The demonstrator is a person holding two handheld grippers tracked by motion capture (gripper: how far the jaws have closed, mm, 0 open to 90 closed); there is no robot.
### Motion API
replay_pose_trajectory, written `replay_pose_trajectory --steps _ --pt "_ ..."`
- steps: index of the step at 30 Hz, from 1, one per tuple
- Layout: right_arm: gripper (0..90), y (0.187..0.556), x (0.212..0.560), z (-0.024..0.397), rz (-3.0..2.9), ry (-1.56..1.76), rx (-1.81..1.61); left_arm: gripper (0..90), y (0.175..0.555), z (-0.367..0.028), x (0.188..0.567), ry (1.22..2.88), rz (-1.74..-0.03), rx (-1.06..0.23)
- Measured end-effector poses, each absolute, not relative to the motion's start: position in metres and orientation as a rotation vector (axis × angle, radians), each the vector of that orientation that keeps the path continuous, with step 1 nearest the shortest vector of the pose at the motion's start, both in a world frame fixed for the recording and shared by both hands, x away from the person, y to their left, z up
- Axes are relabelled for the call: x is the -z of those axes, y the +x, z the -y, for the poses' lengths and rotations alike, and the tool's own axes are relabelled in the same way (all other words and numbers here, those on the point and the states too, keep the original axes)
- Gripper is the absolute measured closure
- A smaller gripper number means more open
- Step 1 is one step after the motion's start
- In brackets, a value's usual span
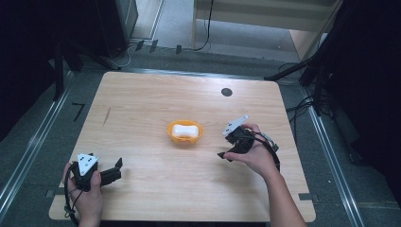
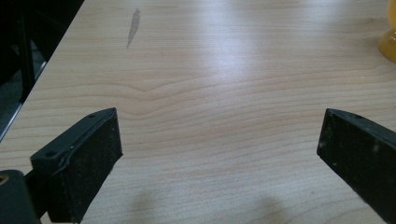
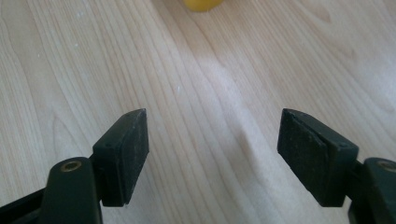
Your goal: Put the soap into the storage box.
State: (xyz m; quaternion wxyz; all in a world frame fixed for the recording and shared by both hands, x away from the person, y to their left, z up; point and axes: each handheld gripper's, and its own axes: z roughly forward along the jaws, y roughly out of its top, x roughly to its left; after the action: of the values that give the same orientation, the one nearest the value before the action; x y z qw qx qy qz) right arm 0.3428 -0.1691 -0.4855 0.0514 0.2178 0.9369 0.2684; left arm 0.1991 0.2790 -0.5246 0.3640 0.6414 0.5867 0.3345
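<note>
Orange bowl (image 1: 185,132) with a white block (image 1: 184,129) inside sits at tabletop (image 1: 156,99) centre. Right hand-held gripper (image 1: 225,155), released and empty, lies at the bowl's 4 o'clock, just beside it. Left hand-held gripper (image 1: 117,169), released and empty, rests at 7 o'clock, well apart.

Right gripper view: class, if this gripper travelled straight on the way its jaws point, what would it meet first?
Probably the orange bowl at the top edge; only bare table lies before it. The right gripper has open, empty jaws. Depth is unclear.
</note>
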Motion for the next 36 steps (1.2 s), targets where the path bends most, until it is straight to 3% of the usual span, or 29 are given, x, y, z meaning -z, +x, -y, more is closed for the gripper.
replay_pose_trajectory --steps 19,36 --pt "15.1 0.308 0.507 0.211 -2.756 0.804 -0.863 0.0 0.199 -0.278 0.525 1.656 -1.507 -0.868" --pt "13.2 0.272 0.527 0.254 -2.642 0.942 -0.954 0.0 0.198 -0.277 0.524 1.668 -1.499 -0.879"
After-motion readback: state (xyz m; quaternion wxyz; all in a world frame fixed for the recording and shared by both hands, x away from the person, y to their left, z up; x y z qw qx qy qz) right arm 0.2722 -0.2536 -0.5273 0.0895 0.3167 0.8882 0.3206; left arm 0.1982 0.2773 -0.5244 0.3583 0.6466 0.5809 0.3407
